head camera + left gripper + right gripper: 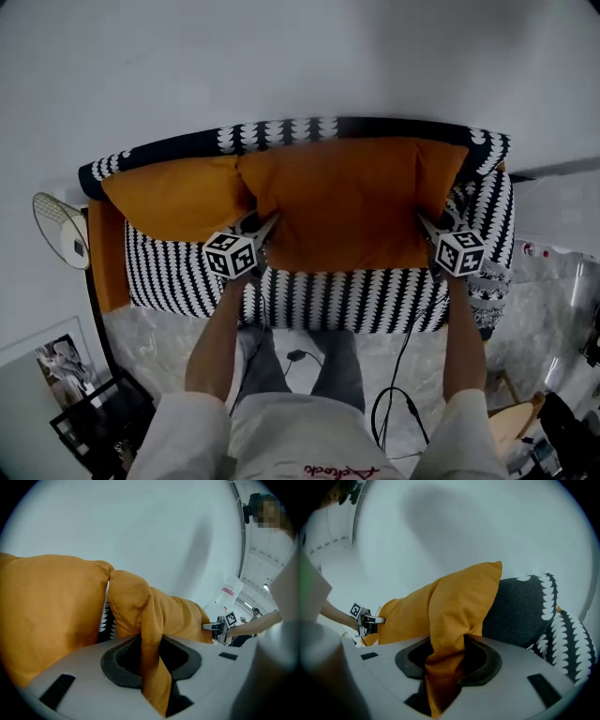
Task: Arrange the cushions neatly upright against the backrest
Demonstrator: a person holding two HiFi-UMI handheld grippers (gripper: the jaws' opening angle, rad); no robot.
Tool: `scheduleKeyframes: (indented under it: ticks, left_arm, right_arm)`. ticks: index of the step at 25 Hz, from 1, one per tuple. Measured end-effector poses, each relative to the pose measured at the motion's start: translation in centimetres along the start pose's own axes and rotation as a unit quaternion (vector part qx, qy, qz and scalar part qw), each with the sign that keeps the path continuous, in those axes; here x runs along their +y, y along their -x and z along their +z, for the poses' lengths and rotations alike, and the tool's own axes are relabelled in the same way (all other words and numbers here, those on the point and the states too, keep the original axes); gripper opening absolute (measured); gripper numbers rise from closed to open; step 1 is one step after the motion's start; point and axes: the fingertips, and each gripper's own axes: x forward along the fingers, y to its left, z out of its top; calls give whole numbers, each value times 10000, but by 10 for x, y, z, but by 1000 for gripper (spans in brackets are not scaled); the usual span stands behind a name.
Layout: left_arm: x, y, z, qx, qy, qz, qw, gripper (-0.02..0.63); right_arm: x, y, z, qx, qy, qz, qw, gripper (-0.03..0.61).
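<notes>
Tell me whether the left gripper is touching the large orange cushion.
Touching. The left gripper view shows the left gripper with its jaws pinching a fold of the large orange cushion at its corner.

Overhead and close-ups, common cushion point(347, 202)

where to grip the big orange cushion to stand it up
Big orange cushion: two lower corners, from the front of the sofa; corner fabric pinches thin, the middle is too plump. Left hand-held gripper and right hand-held gripper hold it so.
</notes>
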Motion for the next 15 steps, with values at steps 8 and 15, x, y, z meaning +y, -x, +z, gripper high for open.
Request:
scheduleKeyframes:
  ticks: [8,15]
  left_arm:
    - [21,-12,-18,108,88,242,9996,147]
    - [40,-27,-36,176,29,704,9974,234]
  right_arm:
    - [-13,-21,-24,265,86,-52,9996,218]
    - [-40,-37,-47,569,304,-705,9954,321]
